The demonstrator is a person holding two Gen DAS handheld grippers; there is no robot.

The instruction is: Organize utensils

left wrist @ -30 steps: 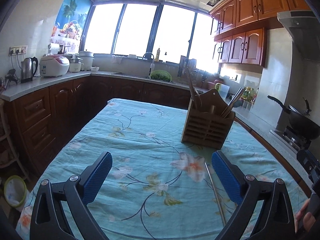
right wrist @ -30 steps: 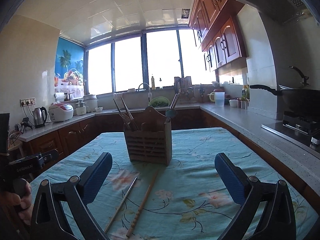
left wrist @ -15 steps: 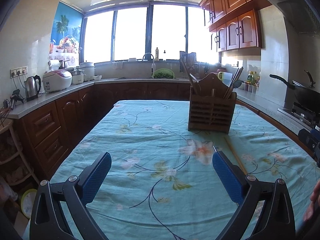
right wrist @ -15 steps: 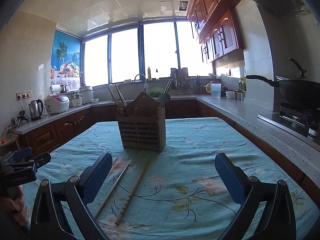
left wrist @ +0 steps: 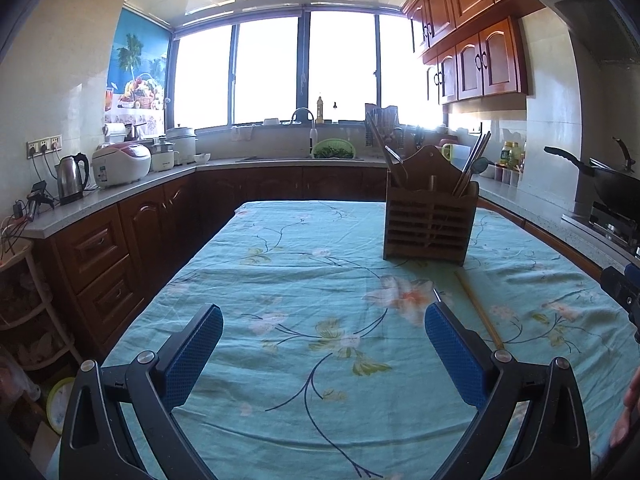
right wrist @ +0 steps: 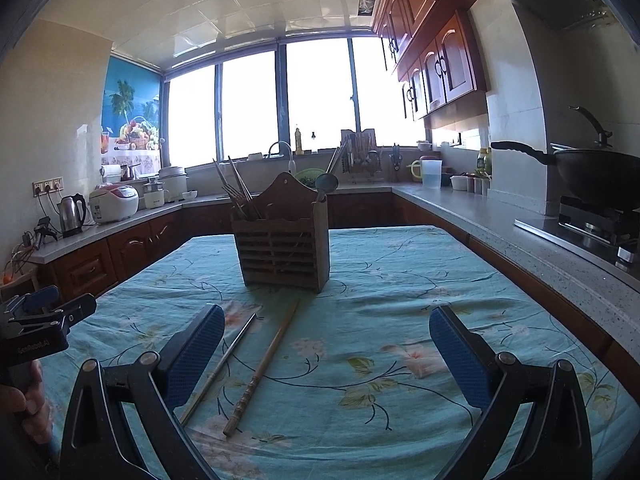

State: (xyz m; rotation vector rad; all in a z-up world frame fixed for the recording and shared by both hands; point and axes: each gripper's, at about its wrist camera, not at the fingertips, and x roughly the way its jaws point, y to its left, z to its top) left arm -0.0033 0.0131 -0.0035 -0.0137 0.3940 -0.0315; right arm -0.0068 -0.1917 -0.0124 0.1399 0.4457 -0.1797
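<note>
A wooden utensil holder (left wrist: 430, 220) (right wrist: 283, 244) stands on the table with chopsticks and a ladle in it. Two loose chopsticks lie on the cloth in front of it: a wooden one (right wrist: 264, 364) (left wrist: 478, 308) and a thinner metal one (right wrist: 224, 362). My right gripper (right wrist: 326, 356) is open and empty, just behind the two chopsticks. My left gripper (left wrist: 324, 354) is open and empty, left of the wooden chopstick. It also shows at the left edge of the right wrist view (right wrist: 36, 328).
The table carries a teal floral cloth (left wrist: 304, 280). Counters run around it, with a kettle (left wrist: 72, 178), a rice cooker (left wrist: 120, 164) and a sink under the window. A wok (right wrist: 592, 172) sits on the stove at the right.
The left view has swung level and to the right, so the holder now stands upright ahead. The right gripper has edged closer to the two chopsticks. Both grippers stay open.
</note>
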